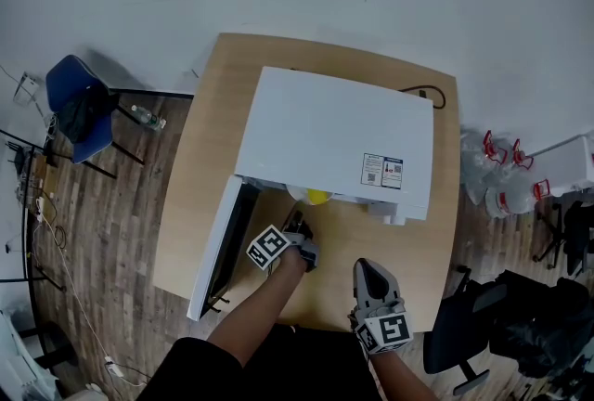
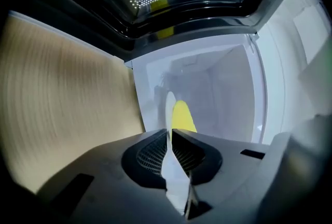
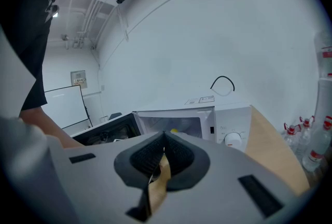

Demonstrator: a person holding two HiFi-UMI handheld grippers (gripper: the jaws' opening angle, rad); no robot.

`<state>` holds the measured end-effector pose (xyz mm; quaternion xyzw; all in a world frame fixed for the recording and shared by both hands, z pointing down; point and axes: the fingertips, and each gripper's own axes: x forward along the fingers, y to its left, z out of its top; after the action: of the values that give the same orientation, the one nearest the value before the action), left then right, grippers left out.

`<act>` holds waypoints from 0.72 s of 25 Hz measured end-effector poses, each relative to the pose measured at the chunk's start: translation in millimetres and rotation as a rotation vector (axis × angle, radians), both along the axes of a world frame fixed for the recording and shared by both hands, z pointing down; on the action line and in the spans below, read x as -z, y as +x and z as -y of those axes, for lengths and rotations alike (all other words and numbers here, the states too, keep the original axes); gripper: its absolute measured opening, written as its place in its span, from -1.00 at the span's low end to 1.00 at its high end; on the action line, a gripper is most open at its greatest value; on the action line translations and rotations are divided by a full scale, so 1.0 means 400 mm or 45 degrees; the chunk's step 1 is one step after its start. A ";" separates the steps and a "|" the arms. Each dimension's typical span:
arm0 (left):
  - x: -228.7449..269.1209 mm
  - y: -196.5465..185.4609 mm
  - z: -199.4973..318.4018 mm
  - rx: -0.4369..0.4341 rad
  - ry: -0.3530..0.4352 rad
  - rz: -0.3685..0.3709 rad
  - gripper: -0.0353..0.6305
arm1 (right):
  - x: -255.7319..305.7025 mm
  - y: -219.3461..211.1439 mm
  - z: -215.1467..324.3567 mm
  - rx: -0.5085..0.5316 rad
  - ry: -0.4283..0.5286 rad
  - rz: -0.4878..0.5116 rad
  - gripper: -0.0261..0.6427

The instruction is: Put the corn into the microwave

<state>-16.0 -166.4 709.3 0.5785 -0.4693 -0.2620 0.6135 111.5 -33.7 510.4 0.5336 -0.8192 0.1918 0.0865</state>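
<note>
- Left gripper view: left gripper (image 2: 170, 132) has its jaws pressed together at the tips, with nothing between them.
- Just ahead of those tips, not touching them, a yellow corn cob (image 2: 182, 116) lies inside the white cavity.
- Head view: the left gripper (image 1: 298, 225) is at the mouth of the white box-shaped microwave (image 1: 334, 139). The corn (image 1: 317, 197) shows just inside the front opening.
- Right gripper view: right gripper (image 3: 164, 136) is closed and empty, and faces the oven from the near side.
- Head view: the right gripper (image 1: 366, 266) is held over the near edge of the light wooden table (image 1: 200, 204), well apart from the left one.
- The dark-windowed oven door (image 1: 223, 246) stands swung open at the left.
- A black cable (image 1: 432, 95) loops at the table's far right corner.
- A blue chair (image 1: 79, 107) stands on the floor at the far left.
</note>
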 end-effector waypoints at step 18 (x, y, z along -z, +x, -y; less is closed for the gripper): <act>-0.011 0.024 0.053 -0.021 -0.081 0.049 -0.80 | 0.009 0.013 0.005 0.010 0.020 -0.049 -0.74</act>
<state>-6.2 -187.7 713.7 0.5674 -0.4844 -0.2308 0.6247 116.7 -35.8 506.8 0.5347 -0.8209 0.1747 0.0986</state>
